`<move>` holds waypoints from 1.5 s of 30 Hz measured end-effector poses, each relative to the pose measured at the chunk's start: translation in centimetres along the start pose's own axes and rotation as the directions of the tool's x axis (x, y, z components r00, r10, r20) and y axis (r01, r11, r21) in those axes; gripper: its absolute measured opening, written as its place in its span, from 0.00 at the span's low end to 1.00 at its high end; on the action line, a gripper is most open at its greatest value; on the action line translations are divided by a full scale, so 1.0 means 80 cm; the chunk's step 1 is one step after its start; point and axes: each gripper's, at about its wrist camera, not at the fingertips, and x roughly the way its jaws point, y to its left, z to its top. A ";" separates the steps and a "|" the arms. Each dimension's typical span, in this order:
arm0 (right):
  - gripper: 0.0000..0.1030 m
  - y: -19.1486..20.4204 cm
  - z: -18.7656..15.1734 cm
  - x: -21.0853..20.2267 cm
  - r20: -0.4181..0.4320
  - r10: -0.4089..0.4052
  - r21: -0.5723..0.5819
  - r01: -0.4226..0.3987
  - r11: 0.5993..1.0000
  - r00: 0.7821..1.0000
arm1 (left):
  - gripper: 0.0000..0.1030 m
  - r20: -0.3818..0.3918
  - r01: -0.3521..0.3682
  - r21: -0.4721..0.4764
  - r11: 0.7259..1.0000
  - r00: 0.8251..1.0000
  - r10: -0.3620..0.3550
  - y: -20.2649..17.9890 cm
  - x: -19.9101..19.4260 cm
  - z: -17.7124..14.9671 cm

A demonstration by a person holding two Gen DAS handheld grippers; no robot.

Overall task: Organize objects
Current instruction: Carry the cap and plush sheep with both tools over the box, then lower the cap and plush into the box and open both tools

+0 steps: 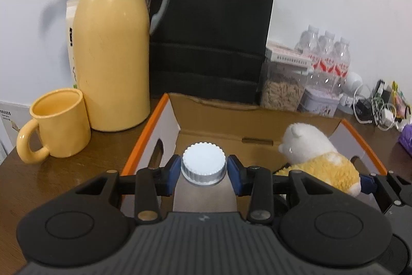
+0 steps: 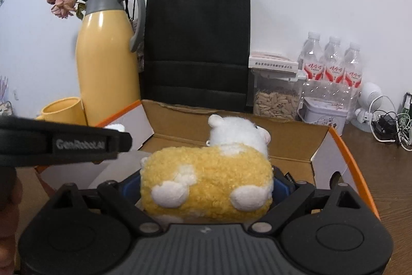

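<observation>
Left wrist: my left tool (image 1: 204, 168) clamps a white-capped bottle (image 1: 204, 161) over the cardboard box (image 1: 167, 117) ahead | right wrist: my right tool (image 2: 207, 187) grips a plush toy (image 2: 206, 179) above that box.

I read "GenRobot.AI", grey print on black left gripper (image 2: 77, 144) body, 9 o'clock in right wrist view. Water bottles (image 2: 332, 68) at 2 o'clock: red labels, script too small for me to read. White box (image 2: 273, 66) beside them: printed line illegible.
</observation>
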 end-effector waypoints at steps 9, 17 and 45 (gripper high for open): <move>0.92 -0.012 -0.014 0.009 -0.090 0.096 0.085 -0.088 0.992 0.991 | 0.39 -0.081 -0.017 0.016 1.000 0.997 0.018 0.002 0.009 -0.014; 0.92 -0.004 -0.020 -0.004 -0.095 0.146 0.071 -0.139 0.988 0.985 | 0.39 -0.083 -0.019 0.055 0.998 0.996 0.024 0.002 -0.007 -0.024; 1.00 -0.026 0.017 -0.139 0.098 0.031 0.031 -0.034 0.999 0.995 | 1.00 0.220 -0.019 -0.013 1.000 0.975 0.021 0.014 -0.154 0.003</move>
